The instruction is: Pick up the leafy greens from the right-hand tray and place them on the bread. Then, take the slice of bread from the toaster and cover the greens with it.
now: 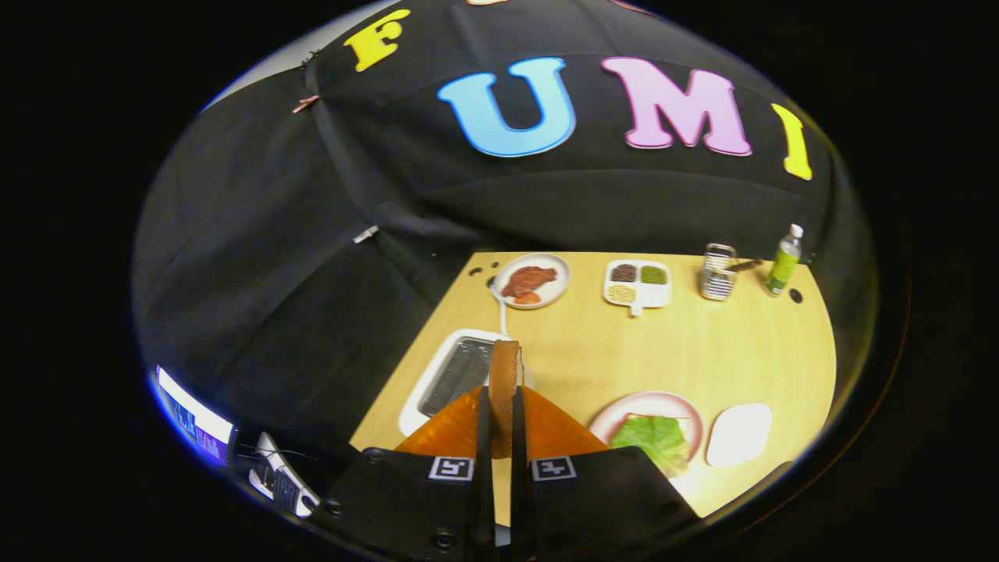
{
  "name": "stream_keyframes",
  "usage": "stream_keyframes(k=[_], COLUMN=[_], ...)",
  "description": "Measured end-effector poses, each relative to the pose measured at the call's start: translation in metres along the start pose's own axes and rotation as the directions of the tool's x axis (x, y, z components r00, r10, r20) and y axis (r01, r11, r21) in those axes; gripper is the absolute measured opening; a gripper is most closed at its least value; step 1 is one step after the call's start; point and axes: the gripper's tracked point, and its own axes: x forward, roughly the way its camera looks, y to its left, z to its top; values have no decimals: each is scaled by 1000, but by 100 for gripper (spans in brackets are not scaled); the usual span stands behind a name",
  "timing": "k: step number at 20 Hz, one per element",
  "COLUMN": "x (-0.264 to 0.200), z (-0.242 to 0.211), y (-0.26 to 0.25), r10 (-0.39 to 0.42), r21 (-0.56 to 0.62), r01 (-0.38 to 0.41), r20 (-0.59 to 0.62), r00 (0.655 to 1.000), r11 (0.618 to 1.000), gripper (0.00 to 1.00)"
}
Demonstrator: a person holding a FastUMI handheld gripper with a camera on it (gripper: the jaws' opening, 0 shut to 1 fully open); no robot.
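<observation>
My gripper [500,414] is shut on a slice of bread [504,375], held edge-on and upright between the two fingers, above the table. Just beyond and left of the fingers lies the white toaster [437,375] with its dark slot showing. To the right of the fingers a pink-rimmed plate [679,407] carries the leafy greens [654,439], which lie on top of another bread slice whose edge peeks out behind them. Right of that plate sits a white tray [739,433] with nothing on it.
At the back of the wooden table [687,351] stand a plate with red meat [531,281], a divided white dish of grains [638,283], a metal rack [718,272] and a green bottle [783,261]. A white cable runs from the toaster. The table's left edge drops off beside the toaster.
</observation>
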Motion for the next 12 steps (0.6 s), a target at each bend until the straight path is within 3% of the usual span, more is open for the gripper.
stream_keyframes(k=[6,9,12], x=[-2,18,37], z=[-50,-71,-84], y=[-110,-128,-123], r10=[-175,-176,-116], r21=[62,105,180], r01=[176,179,121], r20=[-20,-40,-41], r00=[984,984,992], r11=[982,978,976], gripper=[12,12,12])
